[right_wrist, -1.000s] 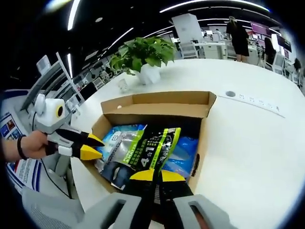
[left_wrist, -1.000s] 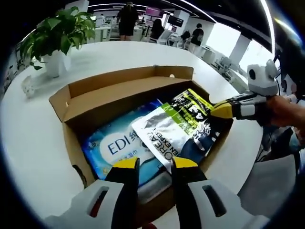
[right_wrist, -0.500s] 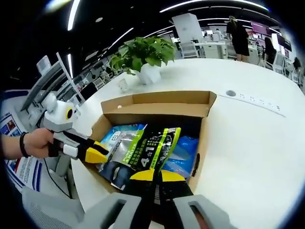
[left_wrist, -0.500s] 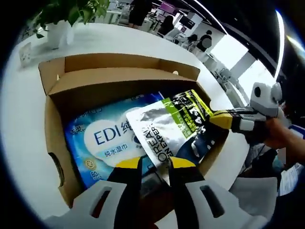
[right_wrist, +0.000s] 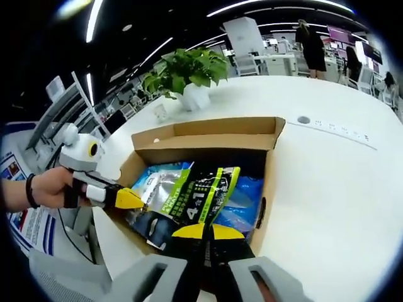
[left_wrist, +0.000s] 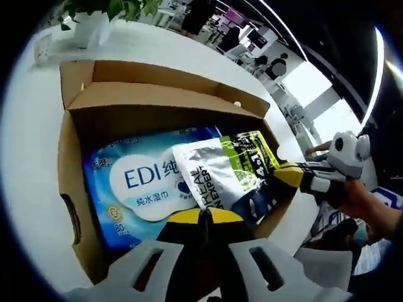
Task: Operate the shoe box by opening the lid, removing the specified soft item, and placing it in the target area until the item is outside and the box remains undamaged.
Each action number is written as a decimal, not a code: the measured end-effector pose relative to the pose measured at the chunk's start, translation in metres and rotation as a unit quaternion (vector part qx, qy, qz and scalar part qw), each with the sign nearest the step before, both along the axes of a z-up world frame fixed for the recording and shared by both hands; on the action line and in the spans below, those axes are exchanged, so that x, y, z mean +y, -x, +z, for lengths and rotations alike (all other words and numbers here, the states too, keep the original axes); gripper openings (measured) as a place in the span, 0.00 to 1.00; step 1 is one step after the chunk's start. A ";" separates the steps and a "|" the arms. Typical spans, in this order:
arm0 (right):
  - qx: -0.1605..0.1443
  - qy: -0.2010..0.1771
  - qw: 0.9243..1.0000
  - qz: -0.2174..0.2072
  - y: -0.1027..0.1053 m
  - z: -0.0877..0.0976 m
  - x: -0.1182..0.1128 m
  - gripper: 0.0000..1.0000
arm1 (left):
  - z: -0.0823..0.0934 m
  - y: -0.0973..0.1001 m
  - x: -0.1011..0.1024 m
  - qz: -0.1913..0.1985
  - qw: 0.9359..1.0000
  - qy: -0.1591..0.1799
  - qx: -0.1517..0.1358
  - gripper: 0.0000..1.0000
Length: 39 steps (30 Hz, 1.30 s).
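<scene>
On white table (right_wrist: 327, 170), open office: shoe box (right_wrist: 272, 157); both grippers clamp pouch (right_wrist: 195, 198).

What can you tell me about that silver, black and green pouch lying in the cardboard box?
The pouch is a flat, glossy foil sachet: silver at one end, black with lime-green bands and a large "4 in 1" at the other, with lettering ending in "EXPERT". It lies slanted on top of a blue and white EDI wipes pack inside the open shoe box. The right gripper is shut on its black end, and the left gripper is shut at its silver edge.
</scene>
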State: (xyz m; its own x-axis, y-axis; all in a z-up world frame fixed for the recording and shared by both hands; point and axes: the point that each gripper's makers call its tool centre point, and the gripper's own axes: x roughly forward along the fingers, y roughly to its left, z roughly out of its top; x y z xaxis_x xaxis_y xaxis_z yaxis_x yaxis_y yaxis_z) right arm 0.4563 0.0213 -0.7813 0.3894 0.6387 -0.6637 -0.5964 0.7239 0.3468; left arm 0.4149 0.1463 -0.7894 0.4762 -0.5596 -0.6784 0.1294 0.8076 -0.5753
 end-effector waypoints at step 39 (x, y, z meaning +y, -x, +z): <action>-0.043 -0.007 0.998 -0.035 0.003 0.037 -0.030 0.00 | 0.048 -0.022 -0.027 -0.005 0.998 0.026 -0.051 0.00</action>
State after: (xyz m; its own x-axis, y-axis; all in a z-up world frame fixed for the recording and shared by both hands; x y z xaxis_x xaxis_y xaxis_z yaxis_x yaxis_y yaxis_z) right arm 0.4536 -0.0083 -0.7444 0.4885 0.6174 -0.6166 -0.5729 0.7599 0.3071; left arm 0.4365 0.1194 -0.7412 0.5356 -0.5976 -0.5967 0.1984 0.7758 -0.5989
